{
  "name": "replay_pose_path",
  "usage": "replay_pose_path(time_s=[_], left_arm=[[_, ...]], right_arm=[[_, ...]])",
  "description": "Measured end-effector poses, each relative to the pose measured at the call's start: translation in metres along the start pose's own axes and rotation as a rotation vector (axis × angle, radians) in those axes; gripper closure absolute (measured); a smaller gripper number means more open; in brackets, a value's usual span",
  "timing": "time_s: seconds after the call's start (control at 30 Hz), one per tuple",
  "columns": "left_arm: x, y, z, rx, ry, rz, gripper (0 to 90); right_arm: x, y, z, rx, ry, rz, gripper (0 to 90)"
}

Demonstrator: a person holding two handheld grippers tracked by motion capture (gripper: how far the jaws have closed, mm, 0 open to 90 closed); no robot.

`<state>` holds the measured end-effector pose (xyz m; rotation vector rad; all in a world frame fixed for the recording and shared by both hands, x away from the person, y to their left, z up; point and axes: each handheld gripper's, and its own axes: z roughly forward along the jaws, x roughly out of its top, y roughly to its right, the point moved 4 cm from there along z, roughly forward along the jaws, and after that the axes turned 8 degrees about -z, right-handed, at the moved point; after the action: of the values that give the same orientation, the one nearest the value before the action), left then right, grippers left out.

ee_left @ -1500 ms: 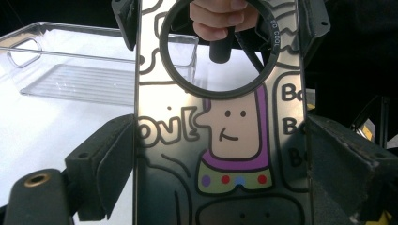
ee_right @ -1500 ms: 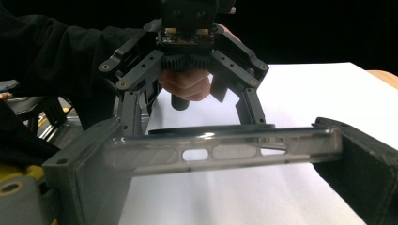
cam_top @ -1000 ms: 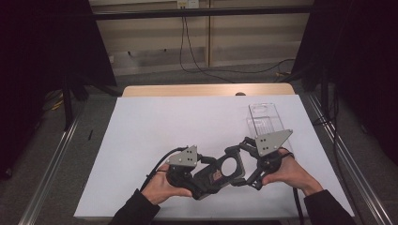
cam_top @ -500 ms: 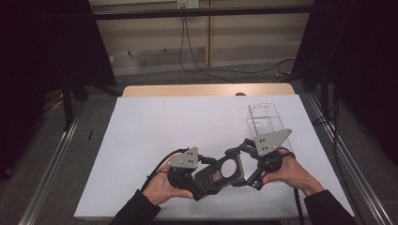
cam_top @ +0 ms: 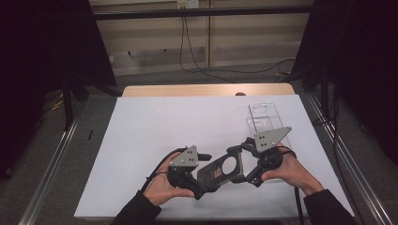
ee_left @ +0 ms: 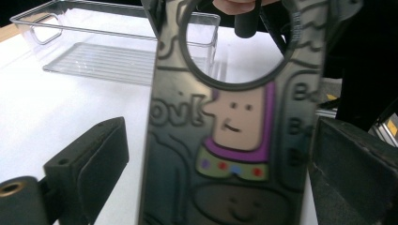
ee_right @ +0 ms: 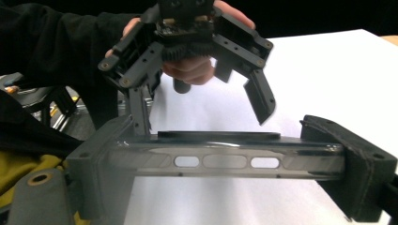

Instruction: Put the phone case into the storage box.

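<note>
Two hand-held grippers (cam_top: 234, 165) level, facing — black hanger (cam_top: 219, 168) between

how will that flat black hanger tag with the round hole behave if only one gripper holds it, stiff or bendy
The hanger tag spans straight between the right gripper and left gripper without sagging, so it is probably fairly stiff. It looks thin edge-on in the right gripper view, so likely light. Its surface reflects light, so it may slip in the pads.

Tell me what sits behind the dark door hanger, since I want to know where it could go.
Behind the door hanger, in the left gripper view, a clear plastic tray lies on the white table. It looks empty, but the hanger covers its right part.
</note>
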<state>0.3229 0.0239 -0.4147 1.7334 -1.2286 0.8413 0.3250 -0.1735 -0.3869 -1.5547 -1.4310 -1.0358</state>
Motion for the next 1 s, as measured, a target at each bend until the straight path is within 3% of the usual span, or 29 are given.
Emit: replay_pose_path(time_s=[0.23, 0.33, 0.53, 0.77, 1.0], left_arm=[[0.001, -0.003, -0.008, 0.047, 0.026, -0.04, 2.3], [-0.001, -0.006, -0.015, 0.114, 0.063, -0.048, 2.4], [-0.009, -0.013, -0.031, 0.179, 0.089, -0.091, 2.2], [-0.02, -0.018, -0.05, 0.259, 0.12, -0.108, 1.8], [-0.035, -0.023, -0.075, 0.37, 0.159, -0.129, 1.7]], right_arm=[[-0.001, 0.004, -0.008, -0.056, -0.007, 0.024, 12.1], [-0.001, 0.006, -0.013, -0.08, -0.006, 0.037, 12.1], [0.0, 0.01, -0.018, -0.134, -0.014, 0.063, 12.1], [0.002, 0.014, -0.021, -0.196, -0.029, 0.089, 12.0], [0.003, 0.017, -0.028, -0.254, -0.029, 0.115, 12.1]])
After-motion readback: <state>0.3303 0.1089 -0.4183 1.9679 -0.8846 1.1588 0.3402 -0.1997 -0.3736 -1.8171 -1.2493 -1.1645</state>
